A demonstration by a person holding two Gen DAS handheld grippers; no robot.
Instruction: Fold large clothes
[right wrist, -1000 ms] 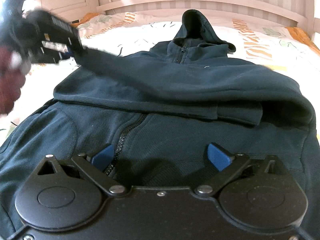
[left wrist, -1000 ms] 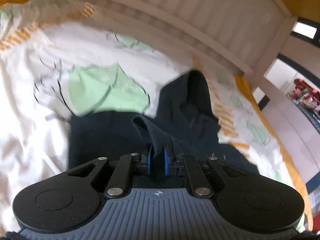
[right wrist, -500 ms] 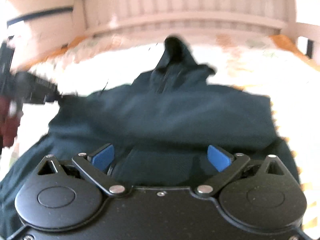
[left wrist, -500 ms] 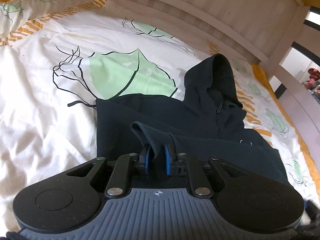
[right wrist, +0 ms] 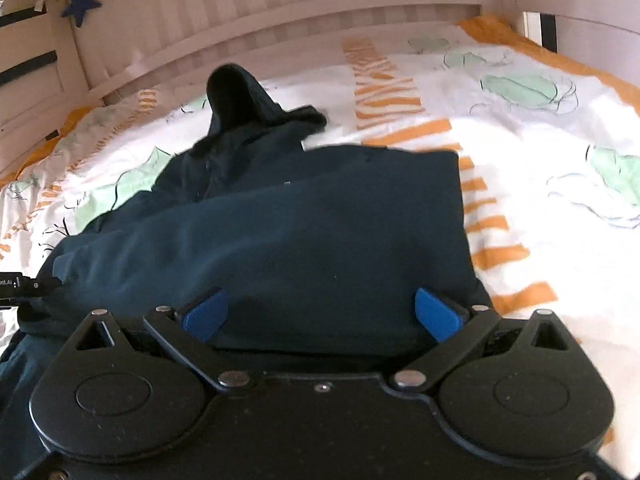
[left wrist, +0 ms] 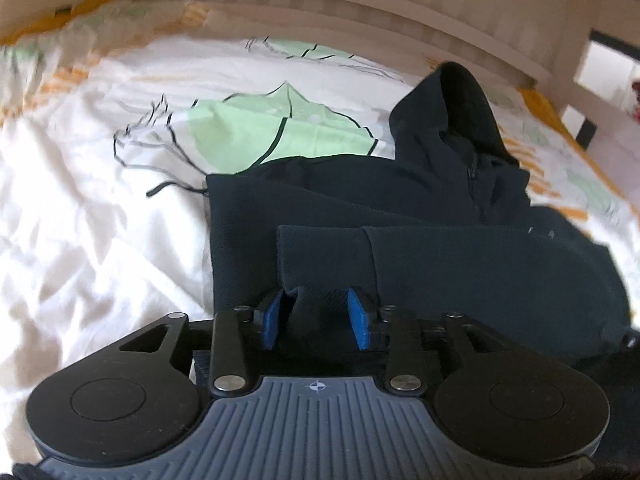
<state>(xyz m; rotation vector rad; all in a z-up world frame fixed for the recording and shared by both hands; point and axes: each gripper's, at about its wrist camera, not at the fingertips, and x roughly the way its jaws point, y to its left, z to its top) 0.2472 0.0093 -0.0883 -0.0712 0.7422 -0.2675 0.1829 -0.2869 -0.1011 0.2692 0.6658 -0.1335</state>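
L gripper (left wrist: 315, 320) opening, hoodie (left wrist: 460, 264) cuff between pads; R gripper (right wrist: 320, 314) wide, empty.

Matt knit hoodie (left wrist: 460, 264) on smooth, creased cotton sheet (left wrist: 100, 248)

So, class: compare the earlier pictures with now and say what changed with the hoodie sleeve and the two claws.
The left claw lowered the sleeve cuff onto the dark hoodie; its jaws are opening, cuff still between them. The right claw swung right, staying open and empty. The hood stayed put.
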